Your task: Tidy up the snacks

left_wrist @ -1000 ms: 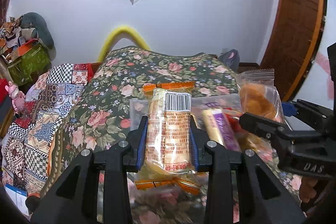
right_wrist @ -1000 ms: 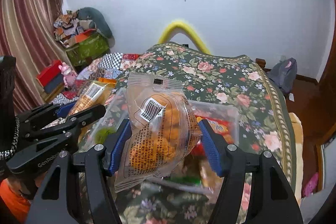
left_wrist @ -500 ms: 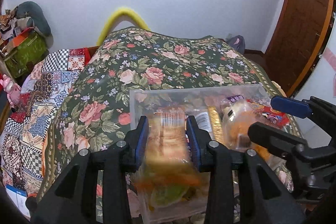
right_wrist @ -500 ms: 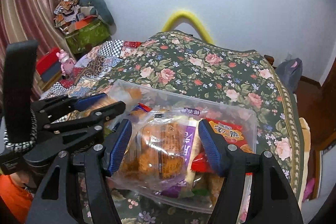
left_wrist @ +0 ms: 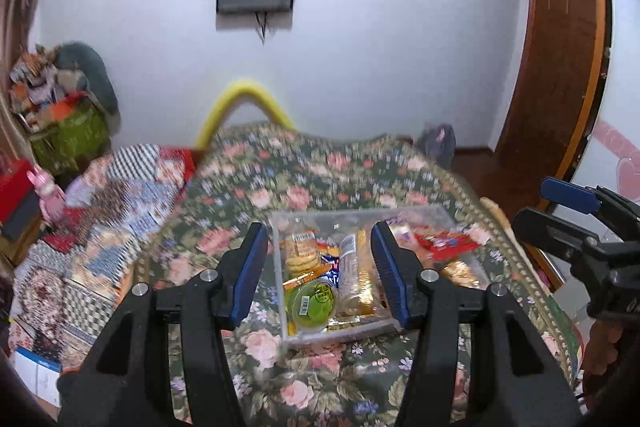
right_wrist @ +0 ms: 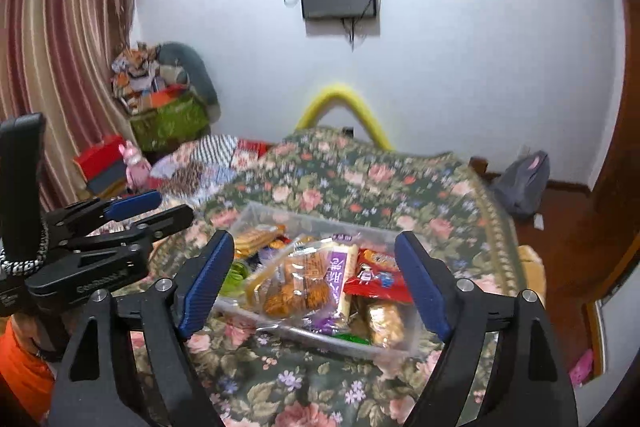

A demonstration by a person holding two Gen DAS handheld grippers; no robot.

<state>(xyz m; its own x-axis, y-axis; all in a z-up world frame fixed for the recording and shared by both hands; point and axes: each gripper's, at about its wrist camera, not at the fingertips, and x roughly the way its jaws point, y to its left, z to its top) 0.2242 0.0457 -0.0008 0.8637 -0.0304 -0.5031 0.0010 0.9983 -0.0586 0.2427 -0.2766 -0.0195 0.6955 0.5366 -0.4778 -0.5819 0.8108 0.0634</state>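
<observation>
Both the left gripper (left_wrist: 319,273) and right gripper (right_wrist: 315,283) have just been opening and hang empty above the clear plastic snack-filled box (right_wrist: 256,214), so the drop-off looks done, and the next move calls for finding another loose snack

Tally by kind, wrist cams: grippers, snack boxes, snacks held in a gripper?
Grippers: 2, the left gripper and the right gripper. The jaws of both have just been opening and nothing is held.
Clear box: 1, with snacks inside that overlap too much to count.
Snacks held in a gripper: 0
Total: 3
</observation>
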